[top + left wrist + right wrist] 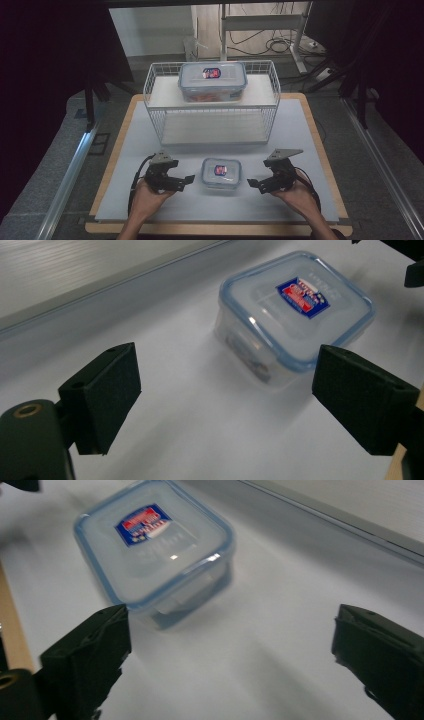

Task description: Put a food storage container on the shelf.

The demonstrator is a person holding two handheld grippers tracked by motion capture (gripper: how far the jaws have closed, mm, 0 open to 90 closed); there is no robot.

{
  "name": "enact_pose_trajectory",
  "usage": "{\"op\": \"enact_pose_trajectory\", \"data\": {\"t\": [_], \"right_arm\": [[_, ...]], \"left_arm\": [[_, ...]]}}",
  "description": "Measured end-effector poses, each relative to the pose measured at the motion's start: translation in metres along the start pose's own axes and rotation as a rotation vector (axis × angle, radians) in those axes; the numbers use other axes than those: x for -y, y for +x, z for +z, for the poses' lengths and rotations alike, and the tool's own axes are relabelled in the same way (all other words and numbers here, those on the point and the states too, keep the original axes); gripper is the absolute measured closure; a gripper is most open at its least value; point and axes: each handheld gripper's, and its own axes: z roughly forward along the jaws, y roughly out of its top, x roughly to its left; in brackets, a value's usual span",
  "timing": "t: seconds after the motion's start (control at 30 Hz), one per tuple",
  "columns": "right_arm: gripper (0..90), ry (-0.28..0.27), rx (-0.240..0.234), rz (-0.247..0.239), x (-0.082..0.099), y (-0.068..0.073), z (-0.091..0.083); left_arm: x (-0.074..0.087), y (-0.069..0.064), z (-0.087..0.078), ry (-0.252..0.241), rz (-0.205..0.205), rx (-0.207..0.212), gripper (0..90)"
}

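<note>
A small clear container with a blue-rimmed lid and a red-and-blue label (221, 173) (295, 315) (155, 545) sits on the white mat near the front edge. My left gripper (189, 179) (232, 390) is just left of it, jaws open and pointing at it, with nothing between them. My right gripper (251, 183) (232, 655) is just right of it, jaws open and empty as well. Neither gripper touches the container. A larger container of the same kind (212, 80) rests on top of the wire rack.
A white wire rack (165, 127) with an upper shelf stands at the back middle of the white mat (300, 130). The mat lies on a wooden board (325, 160). Metal rails run along both sides of the table; cables lie on the floor behind.
</note>
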Motion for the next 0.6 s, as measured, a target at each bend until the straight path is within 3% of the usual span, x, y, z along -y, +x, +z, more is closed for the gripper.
{"op": "enact_pose_trajectory", "data": {"t": [0.23,0.4,0.53,0.6], "right_arm": [[18.7,0.004,-0.05,0.031,-0.012,0.008,0.009],[18.8,0.026,-0.096,0.071,-0.016,0.008,0.022],[18.7,0.053,-0.118,0.099,-0.017,0.008,0.034],[18.9,0.072,-0.134,0.122,-0.018,0.008,0.038]], "left_arm": [[-0.011,0.006,0.021,0.023,-0.051,0.086,20.6],[-0.015,0.011,0.037,0.049,-0.092,0.155,22.2],[-0.015,0.01,0.049,0.089,-0.094,0.186,22.3],[-0.014,0.011,0.053,0.093,-0.124,0.228,22.1]]}}
